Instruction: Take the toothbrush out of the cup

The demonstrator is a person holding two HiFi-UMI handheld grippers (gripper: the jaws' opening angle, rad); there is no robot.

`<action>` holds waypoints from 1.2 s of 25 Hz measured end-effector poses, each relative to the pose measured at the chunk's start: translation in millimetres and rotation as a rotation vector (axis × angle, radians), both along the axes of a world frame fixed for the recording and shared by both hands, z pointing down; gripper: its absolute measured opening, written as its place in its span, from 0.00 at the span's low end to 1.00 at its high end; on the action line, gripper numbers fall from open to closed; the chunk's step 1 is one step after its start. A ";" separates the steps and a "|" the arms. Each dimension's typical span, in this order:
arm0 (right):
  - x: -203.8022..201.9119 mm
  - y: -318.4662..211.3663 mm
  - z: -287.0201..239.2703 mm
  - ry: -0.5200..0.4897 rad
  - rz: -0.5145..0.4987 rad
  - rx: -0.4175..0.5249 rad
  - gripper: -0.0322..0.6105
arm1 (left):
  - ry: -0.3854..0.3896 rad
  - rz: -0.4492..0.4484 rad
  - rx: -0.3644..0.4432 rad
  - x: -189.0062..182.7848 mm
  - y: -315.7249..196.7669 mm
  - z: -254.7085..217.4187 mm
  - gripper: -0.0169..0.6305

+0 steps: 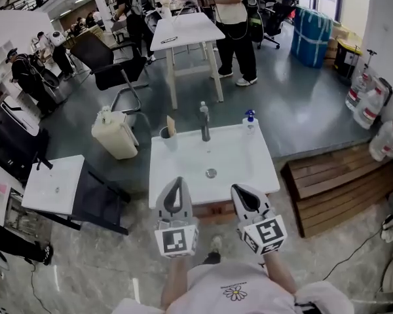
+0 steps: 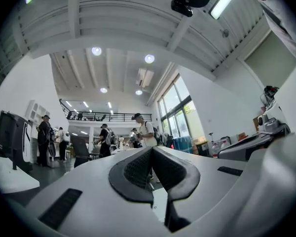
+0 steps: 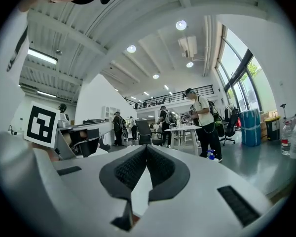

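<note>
In the head view a white washbasin (image 1: 239,169) with a grey tap (image 1: 204,123) stands in front of me. At its back left corner is a cup (image 1: 166,138) with a toothbrush (image 1: 171,125) standing upright in it. My left gripper (image 1: 177,184) and right gripper (image 1: 240,192) hover side by side over the basin's near edge, well short of the cup. Both are shut, with nothing between the fingers. The left gripper view shows its jaws (image 2: 152,151) closed together. In the right gripper view the jaws (image 3: 146,148) are also closed and empty. Neither gripper view shows the cup.
A small blue-capped bottle (image 1: 249,119) stands at the basin's back right. A beige canister (image 1: 115,133) sits on the floor to the left and a wooden pallet (image 1: 340,182) to the right. Beyond are a white table (image 1: 183,30), a black chair (image 1: 111,61) and several people.
</note>
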State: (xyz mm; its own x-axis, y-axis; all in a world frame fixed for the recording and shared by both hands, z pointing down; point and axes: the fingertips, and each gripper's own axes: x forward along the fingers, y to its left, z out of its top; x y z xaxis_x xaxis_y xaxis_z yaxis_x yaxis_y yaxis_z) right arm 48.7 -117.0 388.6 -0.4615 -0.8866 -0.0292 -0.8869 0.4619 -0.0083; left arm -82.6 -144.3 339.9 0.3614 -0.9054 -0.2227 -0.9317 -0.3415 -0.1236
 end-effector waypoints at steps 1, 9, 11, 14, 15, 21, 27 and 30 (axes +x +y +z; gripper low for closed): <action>-5.0 -16.1 -1.7 0.002 0.000 -0.001 0.07 | 0.005 0.001 -0.005 -5.2 -14.9 -0.7 0.05; -34.6 -126.4 -1.2 0.038 0.040 -0.024 0.07 | 0.016 -0.029 -0.043 -58.1 -117.5 9.6 0.05; -38.9 -143.9 -2.5 0.039 0.053 -0.019 0.07 | 0.024 -0.042 -0.045 -72.8 -134.6 12.9 0.05; -44.2 -164.1 -7.1 0.053 0.064 -0.013 0.07 | 0.047 -0.068 -0.039 -87.4 -151.8 5.5 0.05; -45.0 -168.5 -8.5 0.058 0.064 -0.015 0.07 | 0.057 -0.071 -0.041 -88.9 -154.8 4.4 0.05; -48.4 -190.2 -15.0 0.069 0.056 0.015 0.07 | 0.057 -0.087 -0.062 -87.5 -164.8 10.3 0.05; -45.1 -205.8 -37.4 0.062 0.017 0.103 0.07 | 0.053 -0.142 -0.016 -82.7 -177.1 -5.0 0.05; -41.4 -206.5 -39.5 0.038 -0.002 0.111 0.07 | 0.059 -0.166 -0.007 -79.9 -179.1 -8.5 0.05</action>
State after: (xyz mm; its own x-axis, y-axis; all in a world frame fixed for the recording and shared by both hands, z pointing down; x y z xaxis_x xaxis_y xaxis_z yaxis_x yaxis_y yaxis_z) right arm 7.3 -323.5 349.2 -0.4657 -0.8782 -0.1090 -0.8848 0.4597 0.0766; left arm -162.5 -323.4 331.4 0.1937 -0.9530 -0.2328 -0.9809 -0.1833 -0.0657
